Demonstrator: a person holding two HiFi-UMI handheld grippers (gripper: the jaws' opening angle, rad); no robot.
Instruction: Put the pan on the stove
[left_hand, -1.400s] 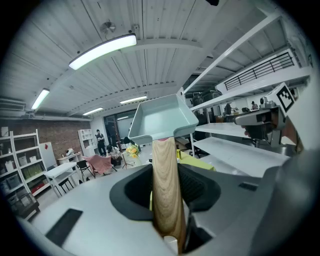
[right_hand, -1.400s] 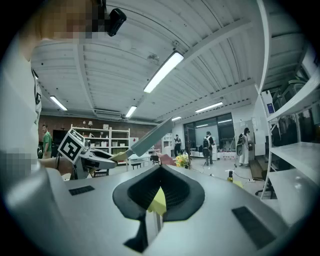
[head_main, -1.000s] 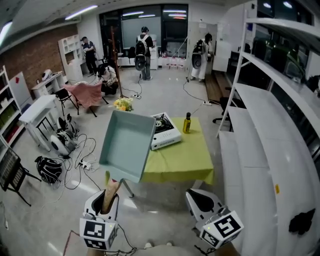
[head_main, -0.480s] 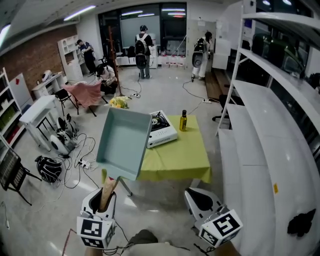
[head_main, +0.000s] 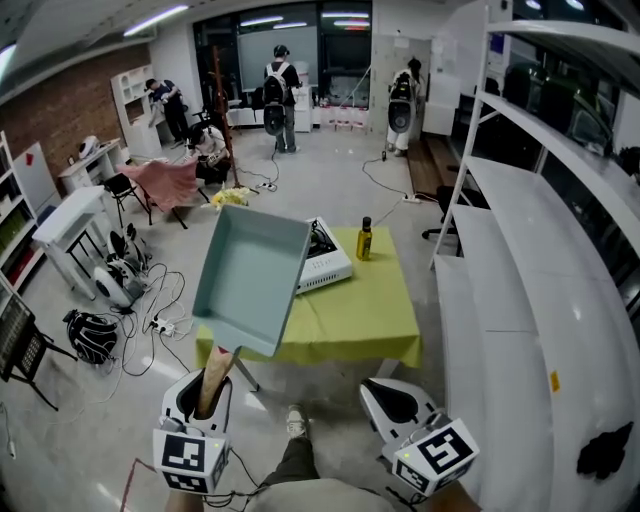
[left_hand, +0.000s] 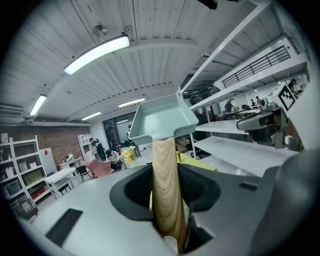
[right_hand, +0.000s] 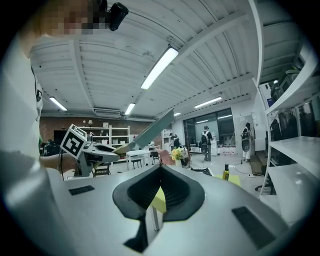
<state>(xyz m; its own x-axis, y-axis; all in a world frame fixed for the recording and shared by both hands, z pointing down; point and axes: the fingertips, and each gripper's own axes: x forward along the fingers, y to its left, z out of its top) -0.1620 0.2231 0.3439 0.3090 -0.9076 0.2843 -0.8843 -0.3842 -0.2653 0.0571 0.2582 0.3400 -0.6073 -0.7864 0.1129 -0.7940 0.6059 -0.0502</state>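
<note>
A square teal pan (head_main: 250, 275) with a wooden handle (head_main: 215, 380) hangs in the air over the left edge of the yellow-covered table (head_main: 370, 315). My left gripper (head_main: 208, 395) is shut on the handle (left_hand: 165, 185), and the pan (left_hand: 162, 120) tilts up ahead of it. A white portable stove (head_main: 322, 260) sits at the table's far left corner, partly hidden behind the pan. My right gripper (head_main: 393, 402) hangs low at the right, shut with nothing in it. In the right gripper view (right_hand: 160, 169) the pan (right_hand: 150, 131) shows edge-on at the left.
A dark bottle (head_main: 365, 240) stands on the table right of the stove. White shelving (head_main: 530, 270) runs along the right side. Cables, bags and a small white table (head_main: 70, 225) lie to the left. Several people stand at the far end of the room.
The table and stove have come closer in the head view. A leg and shoe now show below as the person steps forward. The pan stays in the left gripper.
</note>
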